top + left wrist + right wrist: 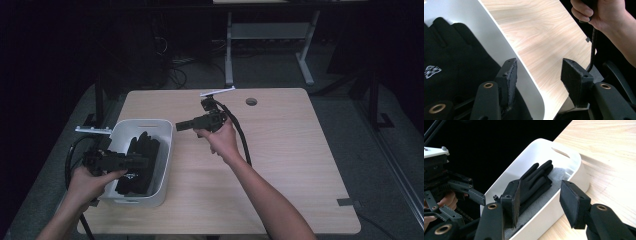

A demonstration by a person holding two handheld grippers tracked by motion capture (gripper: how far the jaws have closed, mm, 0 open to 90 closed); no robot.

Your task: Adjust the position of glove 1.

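A white bin (167,150) stands on the left part of the wooden table (280,150), holding black gloves (142,155). My left gripper (146,162) hovers over the bin's near half, pointing right. Its jaws are open (539,72) and straddle the bin's right wall (506,47), one jaw above a glove (454,55) with a small white logo, the other above the table. My right gripper (178,126) is held just right of the bin's far corner, pointing left. It is open (540,197) and empty, looking down at the bin (571,157) and gloves (536,177).
A round cable hole (251,101) sits near the table's far edge. A grey desk frame (270,35) stands on the floor behind. A bit of tape (348,202) marks the table's right near edge. Cables trail from both grippers.
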